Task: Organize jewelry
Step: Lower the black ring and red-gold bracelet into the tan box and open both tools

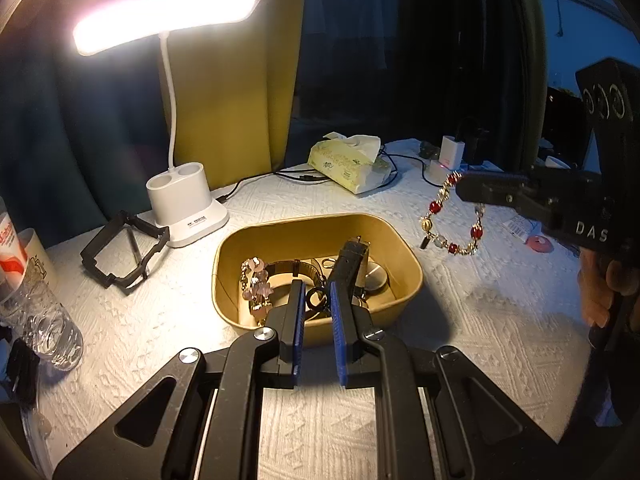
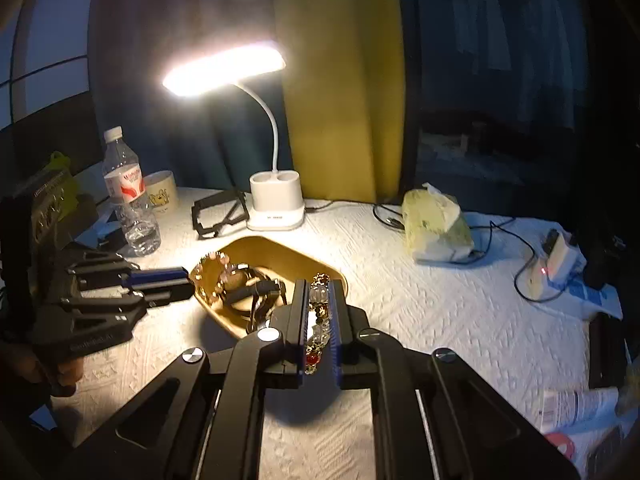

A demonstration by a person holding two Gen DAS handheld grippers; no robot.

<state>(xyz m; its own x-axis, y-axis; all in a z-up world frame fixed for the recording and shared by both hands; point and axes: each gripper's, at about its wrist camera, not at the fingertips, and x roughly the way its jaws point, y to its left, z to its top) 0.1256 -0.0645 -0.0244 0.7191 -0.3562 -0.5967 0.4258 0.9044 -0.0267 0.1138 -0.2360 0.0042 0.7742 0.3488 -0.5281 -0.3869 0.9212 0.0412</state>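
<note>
The bracelet (image 1: 452, 216) hangs at right of the left view, pinched in the right gripper (image 2: 318, 320), off the table and right of the tray (image 1: 400, 236). Best carried over the tray's open right side and lowered before release. The left gripper (image 1: 318, 300), narrow, grips a dark strap (image 1: 348, 268) over the tray.

from my left camera i see the left gripper (image 1: 317, 292) nearly shut over the tan bowl (image 1: 404, 248), its blue pads close together with nothing i can see pinched between them. the bowl holds a pink bead bracelet (image 1: 256, 280) and dark bands. off to the right, the right gripper (image 1: 464, 189) hangs above the white tablecloth (image 1: 480, 320), clamped on a red and gold bead bracelet (image 1: 448, 216) that dangles in a loop. a lit desk lamp (image 1: 186, 204) stands behind the bowl, a tissue pack (image 1: 348, 160) further back.
</note>
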